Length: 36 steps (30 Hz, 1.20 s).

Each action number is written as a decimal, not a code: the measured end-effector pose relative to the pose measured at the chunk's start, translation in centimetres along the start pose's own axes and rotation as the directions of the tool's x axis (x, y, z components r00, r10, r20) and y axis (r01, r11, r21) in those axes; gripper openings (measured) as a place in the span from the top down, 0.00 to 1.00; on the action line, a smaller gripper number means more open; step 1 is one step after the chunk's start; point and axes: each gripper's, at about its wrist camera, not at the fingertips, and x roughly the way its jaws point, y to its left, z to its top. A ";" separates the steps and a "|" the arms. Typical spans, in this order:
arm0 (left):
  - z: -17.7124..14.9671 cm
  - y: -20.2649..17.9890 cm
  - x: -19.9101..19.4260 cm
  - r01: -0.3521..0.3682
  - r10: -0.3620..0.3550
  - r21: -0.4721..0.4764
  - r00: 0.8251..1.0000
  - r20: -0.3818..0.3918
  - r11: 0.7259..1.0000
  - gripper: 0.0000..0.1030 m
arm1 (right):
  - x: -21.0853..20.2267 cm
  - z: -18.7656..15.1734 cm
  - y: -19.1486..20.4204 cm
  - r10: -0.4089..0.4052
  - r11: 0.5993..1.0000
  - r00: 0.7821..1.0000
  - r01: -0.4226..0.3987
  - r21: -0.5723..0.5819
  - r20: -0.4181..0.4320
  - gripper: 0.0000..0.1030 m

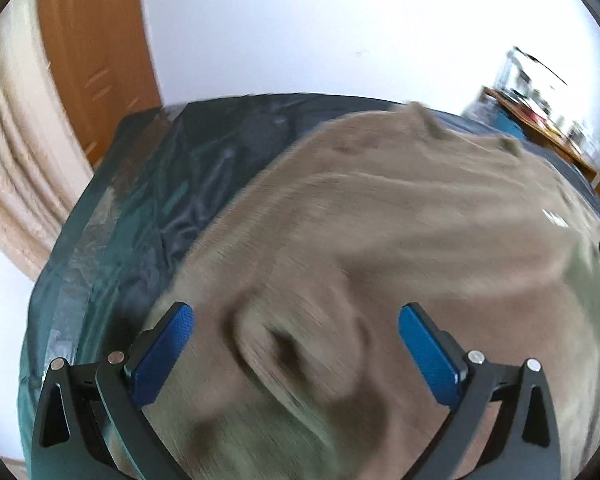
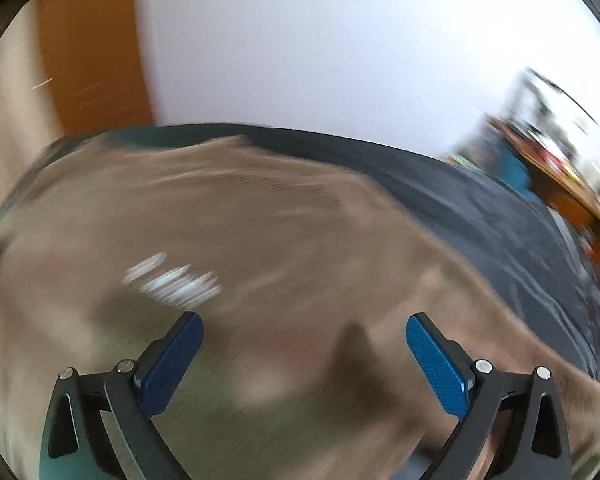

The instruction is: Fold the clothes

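Left wrist view: the left gripper (image 1: pixel 296 316) is seen with its jaws spread wide, the blue pads (image 1: pixel 162 356) well apart and nothing clamped between them; whether the fingers touch the cloth below cannot be told. A tan garment (image 1: pixel 380 240) is spread directly under and ahead of the gripper, filling the gap between the fingers, with a raised fold (image 1: pixel 272 344) lying between the two pads. The garment is laid on a dark teal bed cover (image 1: pixel 160 200), which is exposed to the left and along the far edge. A small white mark (image 1: pixel 556 218) is shown on the cloth at far right. A white wall (image 1: pixel 320 28) and an orange-brown wooden panel (image 1: pixel 92 60) are recorded behind the bed, and a cluttered wooden shelf (image 1: pixel 540 120) at upper right; its contents are too blurred to be named. Right wrist view, heavily motion-blurred: the right gripper (image 2: pixel 304 326) is likewise held wide open and empty, its blue pads (image 2: pixel 440 368) parted. The same tan garment (image 2: pixel 260 240) is spread beneath and beyond it, a blurred white print (image 2: pixel 172 280) lying just ahead of the left finger and a dark crease (image 2: pixel 352 344) between the fingers. The dark bed cover (image 2: pixel 500 216) is exposed to the right of the garment.
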 end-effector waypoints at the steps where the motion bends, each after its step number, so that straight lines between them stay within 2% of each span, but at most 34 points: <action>1: -0.7 -1.3 -1.1 0.009 -0.009 0.032 1.000 0.006 0.999 0.00 | -1.4 -0.9 2.2 0.030 0.997 1.000 -0.030 -0.073 0.001 0.00; 4: -3.1 -5.0 -3.1 0.029 -0.029 0.142 1.000 0.002 0.989 0.00 | -5.5 -5.2 8.9 0.093 0.949 0.996 -0.088 -0.303 0.004 0.00; 7: -5.8 -7.7 -4.1 0.070 -0.064 0.226 0.997 -0.033 0.972 0.00 | -7.9 -10.0 14.4 0.059 0.873 0.998 -0.063 -0.483 -0.024 0.00; 9: -8.0 -9.6 -4.9 0.110 -0.096 0.277 0.993 -0.067 0.954 0.00 | -8.9 -13.2 16.4 0.048 0.834 0.997 -0.073 -0.546 -0.059 0.00; 11: -10.1 -10.9 -5.4 0.146 -0.120 0.325 0.988 -0.098 0.934 0.00 | -9.7 -15.7 17.0 0.061 0.822 0.994 -0.102 -0.561 -0.092 0.00; 12: -10.9 -11.4 -5.6 0.156 -0.126 0.347 0.986 -0.109 0.925 0.00 | -10.4 -16.6 16.6 0.072 0.830 0.993 -0.111 -0.546 -0.093 0.00; 14: -12.8 -12.4 -6.1 0.183 -0.141 0.394 0.981 -0.133 0.901 0.00 | -11.3 -18.0 15.5 0.114 0.856 0.981 -0.178 -0.486 -0.158 0.00; 17: -14.8 -13.2 -6.6 0.205 -0.154 0.432 0.977 -0.149 0.879 0.00 | -11.3 -19.7 12.5 0.215 0.898 0.945 -0.291 -0.331 -0.248 0.00; 18: -15.1 -12.9 -6.7 0.208 -0.160 0.417 0.976 -0.148 0.885 0.00 | -11.5 -20.1 11.4 0.247 0.908 0.939 -0.311 -0.281 -0.239 0.00; 20: -15.4 -11.5 -6.5 0.248 -0.197 0.339 0.964 -0.177 0.908 0.00 | -12.1 -21.2 10.5 0.251 0.917 0.946 -0.300 -0.264 -0.204 0.00; 21: -15.6 -11.0 -6.6 0.251 -0.206 0.319 0.964 -0.170 0.914 0.00 | -12.5 -21.9 10.0 0.256 0.925 0.951 -0.294 -0.242 -0.176 0.00; 24: -16.3 -10.6 -6.9 0.230 -0.190 0.308 0.970 -0.152 0.923 0.00 | -13.0 -23.1 9.1 0.254 0.942 0.962 -0.270 -0.199 -0.101 0.00; 27: -15.8 -10.9 -7.1 0.205 -0.161 0.288 0.972 -0.168 0.935 0.00 | -13.2 -22.6 9.3 0.249 0.949 0.966 -0.258 -0.180 -0.067 0.00; 29: -15.1 -11.4 -7.4 0.196 -0.153 0.280 0.974 -0.166 0.940 0.00 | -13.3 -22.5 9.3 0.250 0.951 0.967 -0.255 -0.173 -0.053 0.00; 32: -13.2 -12.7 -8.4 0.221 -0.193 0.253 0.973 -0.130 0.942 0.00 | -13.4 -22.0 9.4 0.251 0.953 0.967 -0.255 -0.164 -0.046 0.00; 36: -9.2 -14.5 -8.2 0.296 -0.287 0.116 0.954 -0.090 0.948 0.00 | -14.3 -21.0 9.1 0.236 0.967 0.970 -0.227 -0.119 0.066 0.00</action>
